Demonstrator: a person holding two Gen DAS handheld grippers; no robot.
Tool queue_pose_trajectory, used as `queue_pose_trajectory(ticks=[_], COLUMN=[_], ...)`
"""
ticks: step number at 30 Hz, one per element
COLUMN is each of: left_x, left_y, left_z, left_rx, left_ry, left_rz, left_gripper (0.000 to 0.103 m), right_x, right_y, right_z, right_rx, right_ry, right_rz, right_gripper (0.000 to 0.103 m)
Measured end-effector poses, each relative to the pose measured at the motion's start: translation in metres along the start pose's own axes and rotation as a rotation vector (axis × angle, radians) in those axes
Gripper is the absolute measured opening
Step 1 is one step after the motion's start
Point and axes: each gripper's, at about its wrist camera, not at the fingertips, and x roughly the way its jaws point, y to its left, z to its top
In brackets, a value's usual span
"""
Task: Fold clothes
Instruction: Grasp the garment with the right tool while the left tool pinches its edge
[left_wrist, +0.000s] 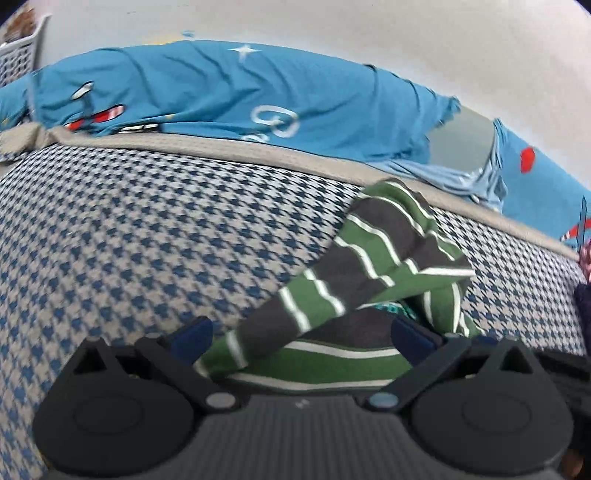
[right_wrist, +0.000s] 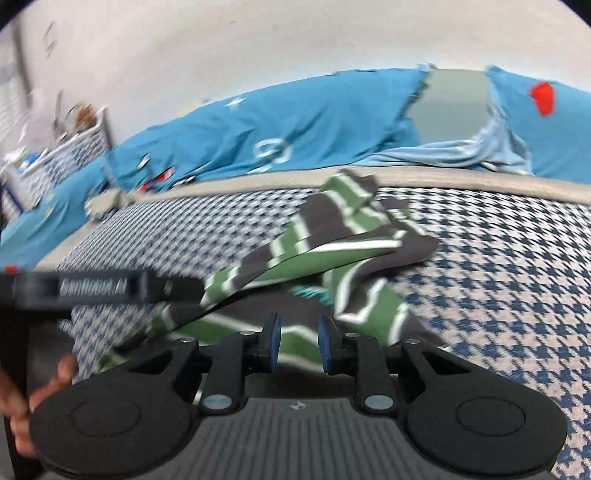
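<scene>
Right wrist view: right gripper (right_wrist: 297, 343) slightly parted, empty — left gripper (left_wrist: 301, 334) wide (empty); pinch the crumpled green-and-grey striped knit garment (right_wrist: 332, 236) at twelve o'clock by its hem.

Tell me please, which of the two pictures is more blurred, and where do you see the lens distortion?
Right wrist view: more blurred, the left gripper and the shelf at left are smeared. Left wrist view: sharper, only the shirt is slightly soft. Both views: fisheye bends the bed edge into an arc, dark corners; light is even, no glare.
</scene>
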Motion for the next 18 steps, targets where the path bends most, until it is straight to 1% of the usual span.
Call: queue_pose_trajectory(ticks=[5,7,8,10,14,18], left_x=[0.017,0.022,0.025,0.031,0.043,0.058], left_y=[-0.019,-0.025,-0.028,-0.032,-0.031,-0.032], left_z=[-0.002,-0.001,0.0,0.002,0.008,0.013], left_rx=[0.065,0.101,0.12,0.152,0.177,0.181], left_ry=[0.011,0.007,0.005,0.002,-0.008,0.003], left_rz=[0.002,0.018,0.027,0.048,0.088,0.09], left_gripper=[0.103,0.103,0.103,0.103,0.103,0.103], right_x=[0.013,0.018,0.021,0.028,0.043,0.059], right_y=[-0.018,-0.024,-0.027,-0.035,-0.046,-0.05], right_z=[0.009,0.013,0.015,0.019,0.024,0.025], right_rx=[0.065,0.091,0.109,0.152,0.222,0.244], right_ry=[-0.01,-0.016,-0.017,-0.013,-0.012,0.005], right_rz=[-0.019,-0.027,-0.026,-0.015,-0.006,-0.003], right_gripper=[0.023,0.025,0.028,0.03,0.031,0.034])
